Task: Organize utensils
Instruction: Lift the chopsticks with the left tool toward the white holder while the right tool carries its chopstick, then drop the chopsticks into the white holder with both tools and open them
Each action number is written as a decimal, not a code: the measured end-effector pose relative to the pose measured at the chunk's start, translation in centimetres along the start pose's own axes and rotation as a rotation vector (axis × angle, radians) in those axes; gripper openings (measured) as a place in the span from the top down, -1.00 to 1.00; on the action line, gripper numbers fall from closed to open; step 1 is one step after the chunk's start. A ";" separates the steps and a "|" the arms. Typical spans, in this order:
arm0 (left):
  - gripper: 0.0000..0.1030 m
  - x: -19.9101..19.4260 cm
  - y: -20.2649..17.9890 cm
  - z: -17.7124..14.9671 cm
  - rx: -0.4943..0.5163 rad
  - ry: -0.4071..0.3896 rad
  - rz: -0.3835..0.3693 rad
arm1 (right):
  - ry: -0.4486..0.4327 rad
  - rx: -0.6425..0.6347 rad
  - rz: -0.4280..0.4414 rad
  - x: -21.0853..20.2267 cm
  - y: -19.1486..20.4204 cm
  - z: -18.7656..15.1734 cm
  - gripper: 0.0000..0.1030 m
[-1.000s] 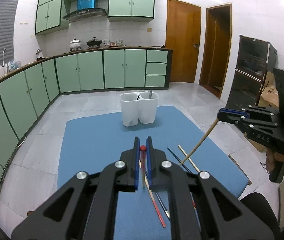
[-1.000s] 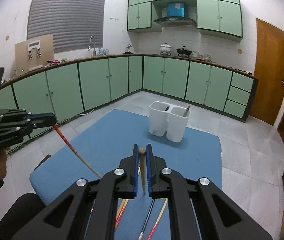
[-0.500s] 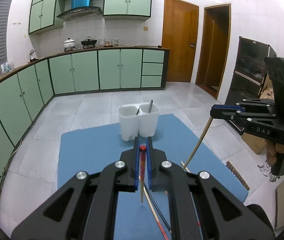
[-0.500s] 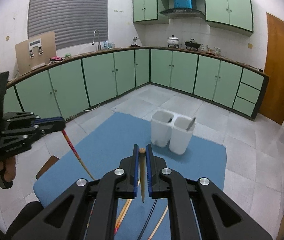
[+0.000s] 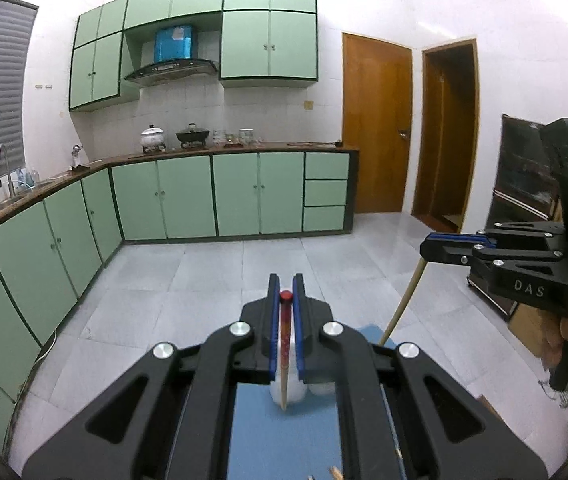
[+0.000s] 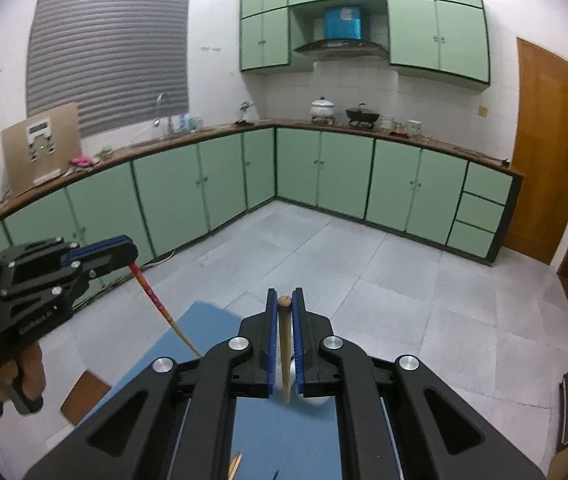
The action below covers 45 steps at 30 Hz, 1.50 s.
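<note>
Matt black plastic tongs (image 5: 286,292) — lacquered red chopstick (image 5: 284,336), bare wood chopstick (image 6: 284,344)

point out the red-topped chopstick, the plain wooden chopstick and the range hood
red-topped chopstick (image 5: 285,328), left wrist view, upper shaft
plain wooden chopstick (image 6: 284,336), right wrist view, upper shaft
range hood (image 5: 171,69), left wrist view, canopy

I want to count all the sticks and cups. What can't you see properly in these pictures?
- White holder: both wrist views, mostly hidden behind the gripper fingers, so its contents cannot be seen.
- Loose chopsticks on the blue mat: cut off by the bottom edge; count unknown.
- Red chopstick in the left gripper: its pattern is too small.
</note>
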<state>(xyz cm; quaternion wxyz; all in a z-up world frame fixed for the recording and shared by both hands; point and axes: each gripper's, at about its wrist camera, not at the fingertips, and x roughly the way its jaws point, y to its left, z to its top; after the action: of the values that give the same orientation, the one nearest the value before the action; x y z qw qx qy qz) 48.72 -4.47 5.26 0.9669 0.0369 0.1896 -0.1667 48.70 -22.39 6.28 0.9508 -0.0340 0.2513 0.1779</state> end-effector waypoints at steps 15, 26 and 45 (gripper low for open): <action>0.89 14.2 -0.4 -2.7 -0.014 0.077 0.005 | 0.093 0.013 -0.045 12.4 -5.0 -2.4 0.86; 0.55 9.9 1.1 -3.7 -0.018 0.087 0.001 | 0.029 0.060 0.008 7.2 -5.5 -3.2 0.76; 0.14 -14.9 -4.9 -32.4 -0.046 0.260 -0.015 | 0.159 0.098 0.052 -10.2 10.4 -40.2 0.56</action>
<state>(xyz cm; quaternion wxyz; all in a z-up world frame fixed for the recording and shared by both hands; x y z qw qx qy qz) 22.64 -0.13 -19.10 0.9335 0.0345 0.3172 -0.1635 18.03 -22.17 -23.47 0.9235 0.0050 0.3350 0.1867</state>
